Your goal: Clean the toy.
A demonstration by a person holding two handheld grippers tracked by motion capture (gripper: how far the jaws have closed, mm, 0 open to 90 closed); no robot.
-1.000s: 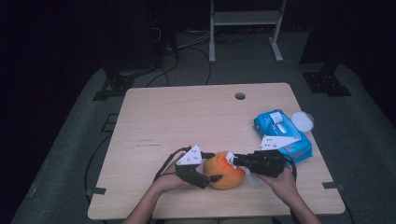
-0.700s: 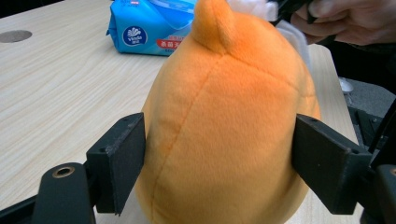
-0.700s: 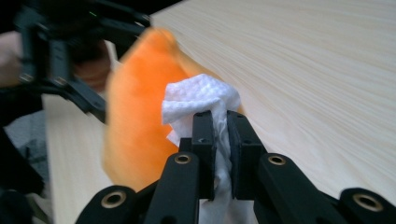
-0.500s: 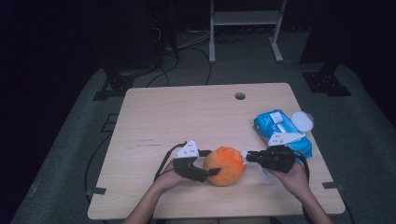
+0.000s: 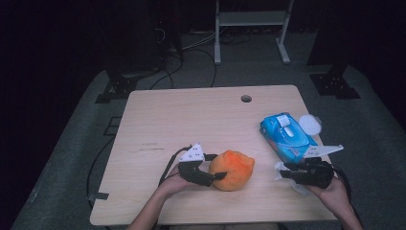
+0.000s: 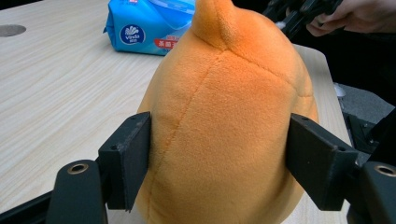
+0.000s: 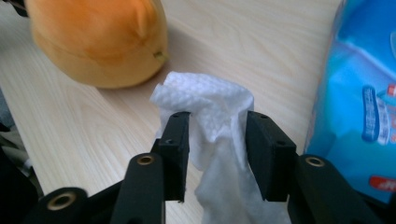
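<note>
Plush toy point(image 6: 224, 126), orange, sits clamped between the left gripper point(image 5: 210, 173) pads, its base cut off below them. Crumpled white wipe point(image 7: 210, 121) hangs between the right gripper point(image 5: 287, 172) fingers, whose jaws have just been opening; whether the pads press it is hard to tell. Just beyond those fingertips lies the blue wipes pack point(image 5: 287, 138), lid flipped open, near the table point(image 5: 191, 120) edge. Bare wood stretches beyond both grippers toward the far edge.
</note>
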